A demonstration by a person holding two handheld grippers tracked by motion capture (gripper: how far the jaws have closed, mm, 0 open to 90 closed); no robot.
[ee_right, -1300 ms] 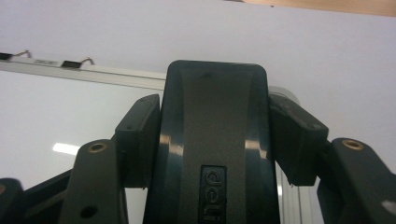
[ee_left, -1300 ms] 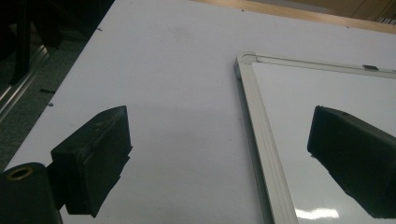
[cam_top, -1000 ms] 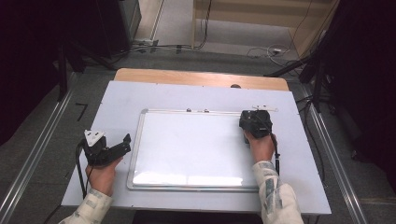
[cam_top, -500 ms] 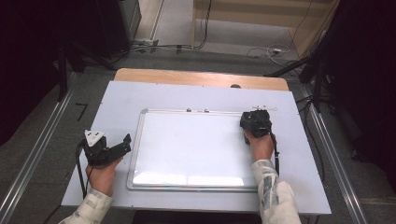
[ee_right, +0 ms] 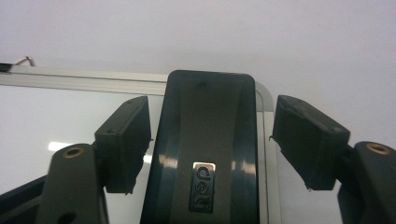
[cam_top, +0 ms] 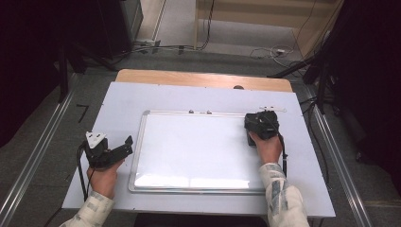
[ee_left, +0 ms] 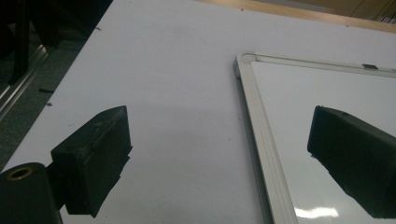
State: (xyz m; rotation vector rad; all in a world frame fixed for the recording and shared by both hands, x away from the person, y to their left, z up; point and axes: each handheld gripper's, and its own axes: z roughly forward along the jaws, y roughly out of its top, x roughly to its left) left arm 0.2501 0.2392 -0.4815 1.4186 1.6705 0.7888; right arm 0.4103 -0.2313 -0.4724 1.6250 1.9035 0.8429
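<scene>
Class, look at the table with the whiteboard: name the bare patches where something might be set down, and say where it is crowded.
Bare: the middle of the whiteboard, between the left gripper and the right gripper; the table strip between the board's top rail and the wooden edge. Crowded: the board's top right corner, where the black eraser lies between the right gripper's open jaws.

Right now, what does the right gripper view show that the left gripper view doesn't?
Right gripper view: a black eraser lying on a corner of the whiteboard, between the fingers of the right gripper, which have just been opening and stand clear of it. Left gripper view: the left gripper, fingers open with nothing held, straddling the board's frame, plus a metal rail beside the table. Both: the whiteboard and the white table.
</scene>
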